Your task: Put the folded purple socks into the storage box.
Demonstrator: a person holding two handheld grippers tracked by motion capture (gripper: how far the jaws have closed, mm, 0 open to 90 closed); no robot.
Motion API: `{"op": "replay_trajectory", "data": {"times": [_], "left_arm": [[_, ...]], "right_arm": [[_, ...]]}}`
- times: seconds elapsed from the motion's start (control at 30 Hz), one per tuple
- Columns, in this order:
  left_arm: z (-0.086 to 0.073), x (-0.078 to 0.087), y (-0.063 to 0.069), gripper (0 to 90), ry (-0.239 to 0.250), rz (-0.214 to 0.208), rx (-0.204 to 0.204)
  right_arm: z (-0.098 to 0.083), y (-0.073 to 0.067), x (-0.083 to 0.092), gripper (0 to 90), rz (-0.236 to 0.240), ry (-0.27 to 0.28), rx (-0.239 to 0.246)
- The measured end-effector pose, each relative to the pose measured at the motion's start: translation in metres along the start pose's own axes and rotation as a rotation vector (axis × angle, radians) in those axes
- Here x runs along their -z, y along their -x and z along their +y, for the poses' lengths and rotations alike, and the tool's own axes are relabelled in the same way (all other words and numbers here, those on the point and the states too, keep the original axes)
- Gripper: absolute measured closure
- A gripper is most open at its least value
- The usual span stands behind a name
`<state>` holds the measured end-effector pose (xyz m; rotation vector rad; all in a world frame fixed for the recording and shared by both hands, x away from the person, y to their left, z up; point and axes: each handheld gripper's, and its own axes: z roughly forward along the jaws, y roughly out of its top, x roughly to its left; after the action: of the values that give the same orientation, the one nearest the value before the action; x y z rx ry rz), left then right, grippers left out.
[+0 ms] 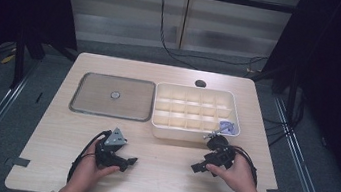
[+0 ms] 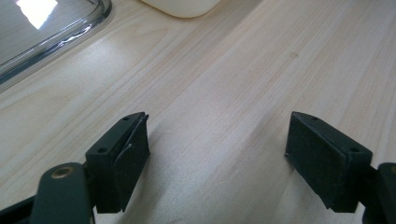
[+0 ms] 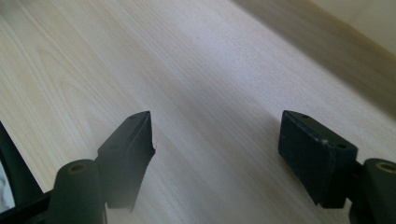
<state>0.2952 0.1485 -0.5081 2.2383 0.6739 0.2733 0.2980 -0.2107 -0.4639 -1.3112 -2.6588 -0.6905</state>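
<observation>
Surface: pale wood-grain top (image 1: 157, 175), dark floor and black curtains around it.
Left hand: (image 1: 83, 173) holds the left tool (image 1: 130, 162) low over the near part of the surface.
Left tool state: jaws spread wide, bare wood between them, nothing gripped.
Right hand: (image 1: 237, 175) holds the right tool (image 1: 197, 167), well apart from the left tool, tips pointing toward it.
Right tool state: jaws wide apart over bare wood, nothing gripped.
Beyond the right tool: cream compartment tray (image 1: 193, 135), just past it; a small bluish object (image 1: 228, 128) lies in its near right compartment.
Beyond the left tool: shallow metal tray (image 1: 87, 109), a small round object (image 1: 115, 95) at its middle.
</observation>
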Motion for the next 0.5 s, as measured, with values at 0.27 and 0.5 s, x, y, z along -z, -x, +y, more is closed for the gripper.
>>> {"op": "replay_trajectory", "data": {"times": [0.27, 0.5], "left_arm": [[0.0000, 0.0000, 0.0000, 20.9, 0.000, 0.000, 0.000], [0.0000, 0.0000, 0.0000, 21.0, 0.000, 0.000, 0.000]], "right_arm": [[-0.0014, -0.0020, -0.0056, 26.0, -0.008, 0.028, 0.024], [-0.0029, -0.0043, -0.0104, 25.7, -0.013, 0.034, 0.050]]}}
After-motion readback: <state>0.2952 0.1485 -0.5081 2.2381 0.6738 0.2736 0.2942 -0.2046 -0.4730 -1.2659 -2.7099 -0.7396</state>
